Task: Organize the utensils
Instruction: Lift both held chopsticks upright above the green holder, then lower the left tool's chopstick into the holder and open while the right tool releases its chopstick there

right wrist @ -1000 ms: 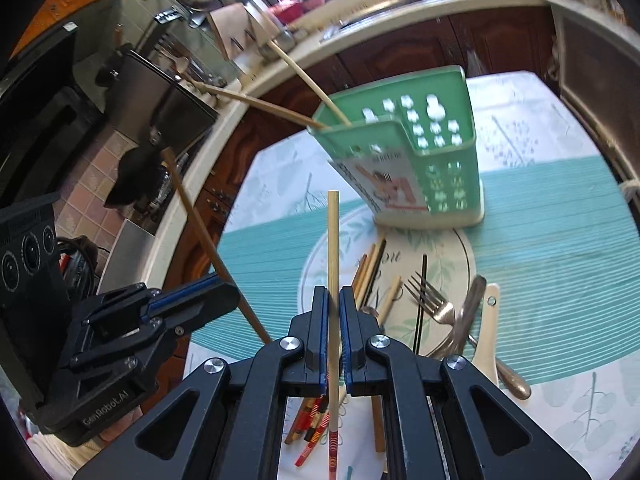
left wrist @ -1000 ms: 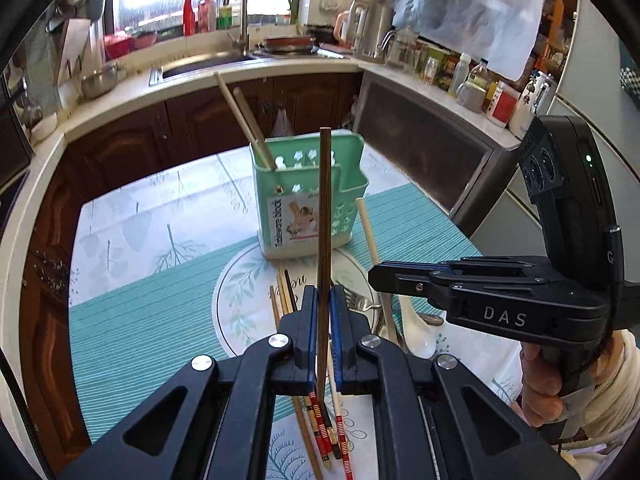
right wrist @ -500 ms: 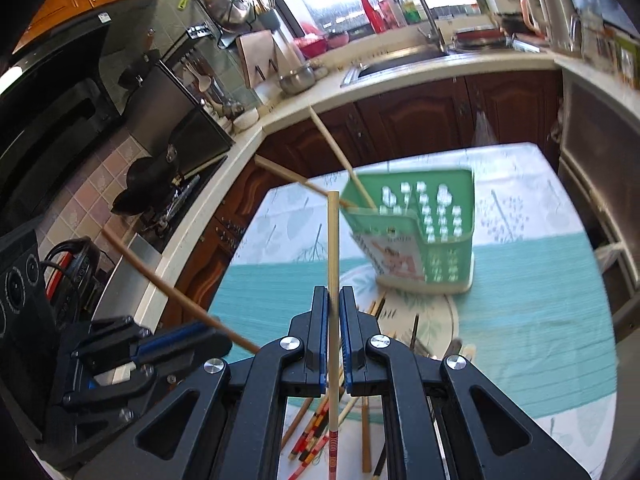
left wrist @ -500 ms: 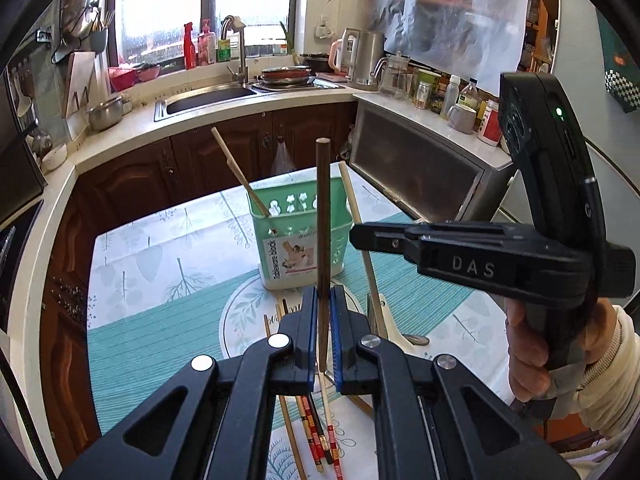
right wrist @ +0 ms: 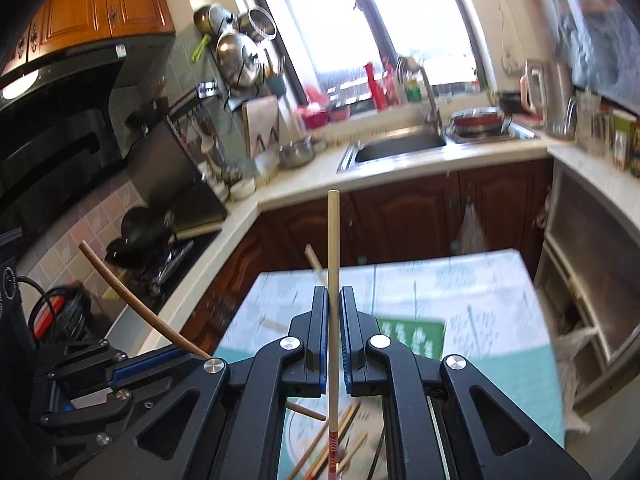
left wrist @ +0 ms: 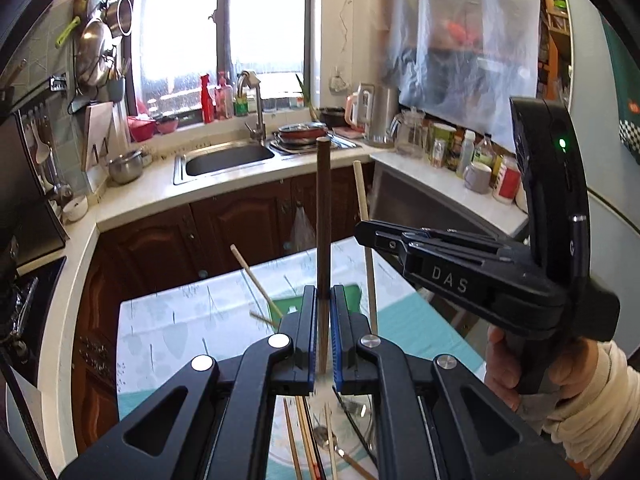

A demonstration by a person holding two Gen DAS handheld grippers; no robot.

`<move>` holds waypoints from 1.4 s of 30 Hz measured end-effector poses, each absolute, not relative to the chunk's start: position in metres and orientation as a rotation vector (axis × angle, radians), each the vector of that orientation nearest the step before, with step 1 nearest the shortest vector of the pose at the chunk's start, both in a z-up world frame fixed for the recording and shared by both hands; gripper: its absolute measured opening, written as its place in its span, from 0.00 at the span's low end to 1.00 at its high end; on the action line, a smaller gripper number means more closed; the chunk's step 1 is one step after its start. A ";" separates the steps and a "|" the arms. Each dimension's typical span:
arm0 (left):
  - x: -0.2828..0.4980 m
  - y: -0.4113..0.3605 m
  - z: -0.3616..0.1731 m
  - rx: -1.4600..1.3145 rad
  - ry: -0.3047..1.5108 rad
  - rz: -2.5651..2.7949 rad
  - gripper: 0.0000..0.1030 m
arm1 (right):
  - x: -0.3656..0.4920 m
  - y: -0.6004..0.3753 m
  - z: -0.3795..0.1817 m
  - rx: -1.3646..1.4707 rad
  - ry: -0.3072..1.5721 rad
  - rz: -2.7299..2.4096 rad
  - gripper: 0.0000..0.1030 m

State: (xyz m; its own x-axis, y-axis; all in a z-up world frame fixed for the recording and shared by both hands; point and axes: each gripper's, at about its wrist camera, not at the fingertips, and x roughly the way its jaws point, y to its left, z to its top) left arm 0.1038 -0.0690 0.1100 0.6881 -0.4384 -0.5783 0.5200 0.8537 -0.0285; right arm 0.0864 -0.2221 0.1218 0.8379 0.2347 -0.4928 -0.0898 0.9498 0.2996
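My left gripper (left wrist: 323, 292) is shut on a dark brown chopstick (left wrist: 323, 216) that stands upright between its pads. Beside it on the right, my right gripper (left wrist: 362, 234) is held by a person's hand (left wrist: 504, 364) and carries a pale chopstick (left wrist: 366, 240). In the right wrist view that gripper (right wrist: 334, 292) is shut on the pale chopstick (right wrist: 333, 248), whose lower end is red-striped. The left gripper (right wrist: 160, 356) shows at lower left with its brown chopstick (right wrist: 128, 292). The green utensil holder (right wrist: 412, 338) sits below, mostly hidden by the fingers. More chopsticks (right wrist: 320, 452) lie on a plate underneath.
The table (right wrist: 480, 300) has a leaf-print cloth and a teal mat. Two chopsticks (left wrist: 256, 280) lean out of the holder (left wrist: 352, 294). A spoon (left wrist: 324, 436) lies on the plate. Beyond are the counter, the sink (left wrist: 228, 160) and dark cabinets.
Both grippers have risen well above the table, each still holding its chopstick. The holder and plate have dropped low in both views, and the cameras now look more level.
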 end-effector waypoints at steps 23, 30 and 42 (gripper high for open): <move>0.219 -0.083 0.046 0.008 0.689 -0.413 0.04 | 0.238 -0.262 0.141 0.237 0.357 0.009 0.06; 0.231 -0.075 0.017 0.025 0.720 -0.426 0.04 | 0.277 -0.229 0.086 0.157 0.382 0.064 0.06; 0.246 -0.054 -0.017 0.066 0.682 -0.460 0.30 | 0.283 -0.179 -0.016 0.070 0.594 0.298 0.07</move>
